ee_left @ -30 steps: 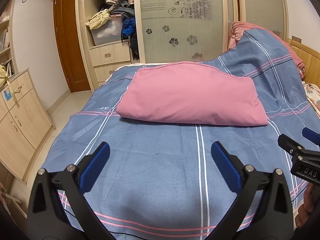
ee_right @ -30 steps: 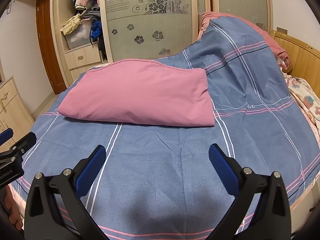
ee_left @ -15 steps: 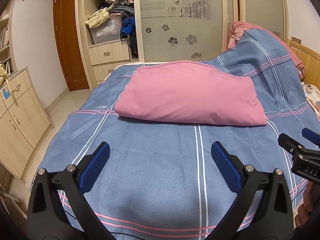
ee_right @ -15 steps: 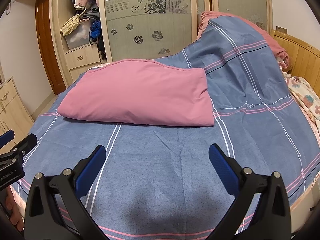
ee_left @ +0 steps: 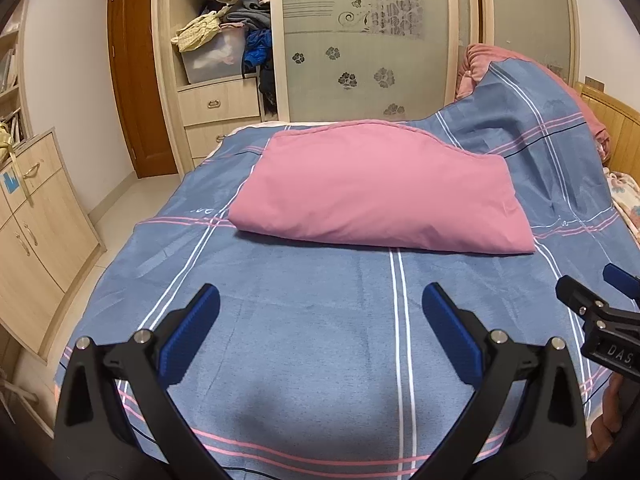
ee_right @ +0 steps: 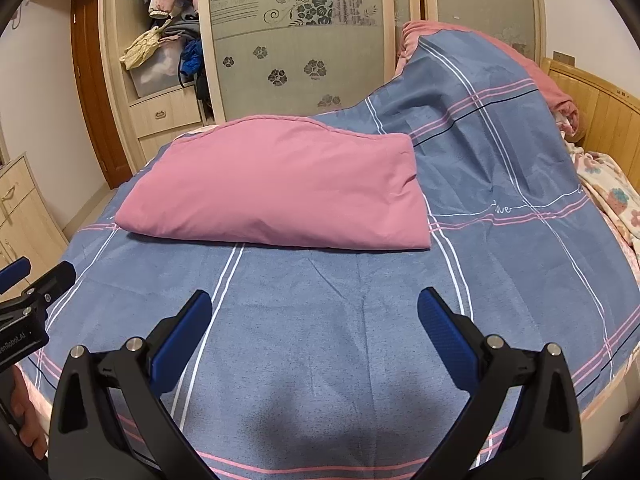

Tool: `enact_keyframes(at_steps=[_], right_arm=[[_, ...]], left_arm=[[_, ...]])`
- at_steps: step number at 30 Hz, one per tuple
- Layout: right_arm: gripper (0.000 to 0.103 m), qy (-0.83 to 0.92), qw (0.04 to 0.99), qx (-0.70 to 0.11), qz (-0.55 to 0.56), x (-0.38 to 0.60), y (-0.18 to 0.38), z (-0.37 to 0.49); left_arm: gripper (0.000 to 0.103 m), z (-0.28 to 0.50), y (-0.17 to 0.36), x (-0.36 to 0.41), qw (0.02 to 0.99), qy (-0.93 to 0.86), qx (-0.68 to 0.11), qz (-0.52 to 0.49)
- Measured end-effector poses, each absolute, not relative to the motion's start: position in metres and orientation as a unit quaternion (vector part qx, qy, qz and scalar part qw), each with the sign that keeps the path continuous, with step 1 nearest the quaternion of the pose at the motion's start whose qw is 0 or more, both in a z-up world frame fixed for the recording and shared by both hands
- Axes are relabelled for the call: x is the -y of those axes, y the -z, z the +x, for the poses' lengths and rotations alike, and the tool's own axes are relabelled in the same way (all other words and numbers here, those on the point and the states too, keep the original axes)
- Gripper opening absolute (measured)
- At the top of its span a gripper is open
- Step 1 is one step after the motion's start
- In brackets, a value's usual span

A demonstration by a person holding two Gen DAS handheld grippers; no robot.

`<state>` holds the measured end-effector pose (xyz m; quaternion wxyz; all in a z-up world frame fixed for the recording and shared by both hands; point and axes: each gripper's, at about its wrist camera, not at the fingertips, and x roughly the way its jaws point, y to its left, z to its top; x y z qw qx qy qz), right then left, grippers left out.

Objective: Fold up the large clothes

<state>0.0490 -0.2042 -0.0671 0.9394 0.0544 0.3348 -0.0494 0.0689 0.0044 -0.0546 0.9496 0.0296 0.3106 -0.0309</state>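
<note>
A folded pink quilt [ee_left: 380, 188] lies flat across the far half of a bed covered by a blue striped sheet [ee_left: 304, 320]; it also shows in the right wrist view [ee_right: 280, 192] on the same sheet [ee_right: 328, 320]. My left gripper [ee_left: 320, 312] is open and empty, above the bare sheet well short of the quilt. My right gripper [ee_right: 314, 320] is open and empty, likewise above the sheet near the front edge. Each gripper's side shows at the edge of the other's view.
A wardrobe with frosted sliding doors [ee_left: 360, 40] and open shelves of clothes [ee_left: 224, 20] stands behind the bed. A wooden cabinet [ee_left: 32, 220] is at the left. The sheet drapes over a raised heap [ee_right: 480, 92] at the right, by a wooden headboard [ee_right: 600, 120].
Both views have shifted slightly; the quilt sits a little further left in the left wrist view. Both grippers stay open and empty.
</note>
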Motion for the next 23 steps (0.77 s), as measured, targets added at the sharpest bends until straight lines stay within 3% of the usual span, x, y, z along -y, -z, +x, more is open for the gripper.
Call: enact_keyframes(at_steps=[23], right_arm=[[0.102,0.049,0.937,-0.341,0.059,0.2035,0.0723,0.0498]], left_arm=[[0.101,0.0701,0.0546,0.0039,0.947,0.039,-0.317,0.043]])
